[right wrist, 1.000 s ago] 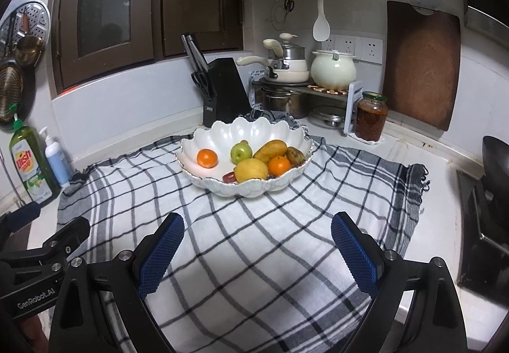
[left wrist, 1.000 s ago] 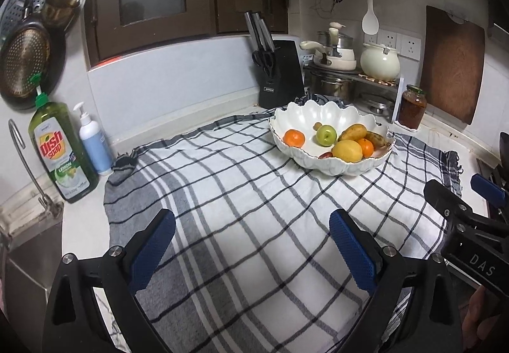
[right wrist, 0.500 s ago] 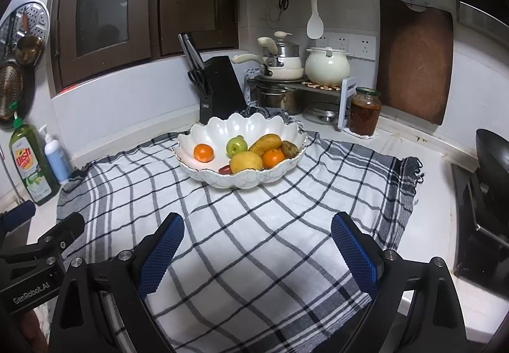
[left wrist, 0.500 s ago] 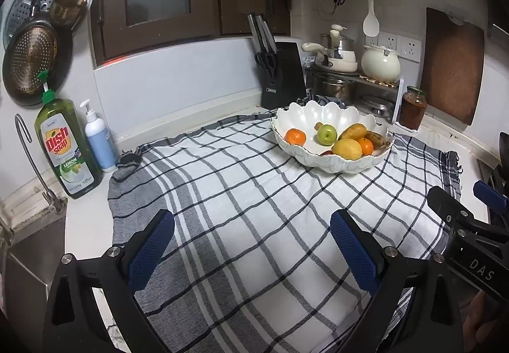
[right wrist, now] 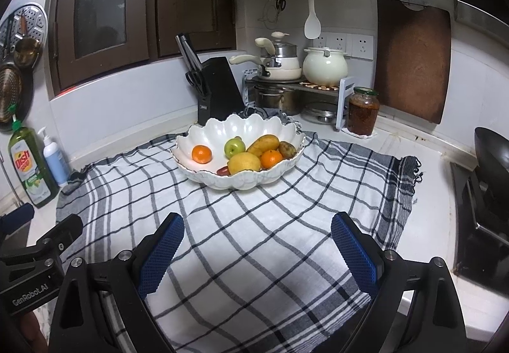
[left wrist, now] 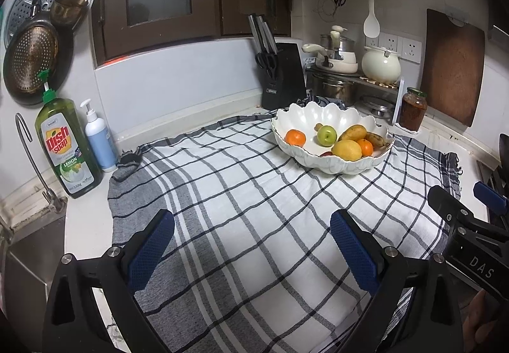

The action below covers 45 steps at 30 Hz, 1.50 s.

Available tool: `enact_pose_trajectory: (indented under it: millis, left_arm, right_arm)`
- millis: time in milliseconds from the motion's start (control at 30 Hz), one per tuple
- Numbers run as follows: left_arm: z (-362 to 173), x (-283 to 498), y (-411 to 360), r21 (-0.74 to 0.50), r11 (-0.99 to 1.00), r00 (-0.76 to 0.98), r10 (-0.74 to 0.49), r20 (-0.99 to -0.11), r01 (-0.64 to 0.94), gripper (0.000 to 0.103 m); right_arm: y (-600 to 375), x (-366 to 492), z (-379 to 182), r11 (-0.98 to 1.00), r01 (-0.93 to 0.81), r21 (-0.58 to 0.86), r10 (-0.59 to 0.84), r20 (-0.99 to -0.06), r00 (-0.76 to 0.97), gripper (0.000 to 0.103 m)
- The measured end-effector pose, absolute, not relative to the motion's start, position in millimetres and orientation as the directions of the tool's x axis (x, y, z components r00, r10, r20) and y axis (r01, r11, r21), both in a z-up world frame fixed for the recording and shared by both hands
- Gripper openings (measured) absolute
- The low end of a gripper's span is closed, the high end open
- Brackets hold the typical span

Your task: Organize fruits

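Note:
A white scalloped bowl (left wrist: 337, 163) (right wrist: 241, 183) stands on a checked cloth at the back of the counter. It holds two oranges (right wrist: 201, 153), a green apple (right wrist: 234, 147), a yellow lemon (right wrist: 244, 163), a mango (right wrist: 263, 143), a brownish fruit and a red one half hidden. My left gripper (left wrist: 251, 245) hovers open over the cloth, well short of the bowl. My right gripper (right wrist: 257, 245) is also open and empty, nearer the front edge. Each gripper's body shows at the edge of the other's view.
The checked cloth (left wrist: 254, 200) covers most of the counter. A dish soap bottle (left wrist: 65, 146) and pump bottle (left wrist: 98, 136) stand left by a sink. A knife block (right wrist: 216, 92), pot rack, jar (right wrist: 362, 109) and cutting board (right wrist: 410, 60) line the back. A stove with a wok (right wrist: 491, 162) sits right.
Both grippers have drawn back a little from the bowl, which looks slightly smaller and farther. Both stay open and empty.

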<state>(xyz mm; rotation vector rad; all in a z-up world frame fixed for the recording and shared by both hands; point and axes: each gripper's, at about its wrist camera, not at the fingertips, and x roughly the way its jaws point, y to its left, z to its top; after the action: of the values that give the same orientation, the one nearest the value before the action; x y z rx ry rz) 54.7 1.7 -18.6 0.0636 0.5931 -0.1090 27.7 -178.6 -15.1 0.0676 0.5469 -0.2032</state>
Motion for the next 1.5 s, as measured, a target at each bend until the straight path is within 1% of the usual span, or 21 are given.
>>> enact_pose_trajectory:
  millis: [1500]
  left_arm:
    - [-13.8, 55.2, 0.0, 0.025, 0.991, 0.820, -0.092, -0.565, 0.128, 0.100]
  right_arm:
    - [-179.4, 27.8, -15.0, 0.978, 0.208, 0.015, -0.169, -0.523, 0.835, 0.094]
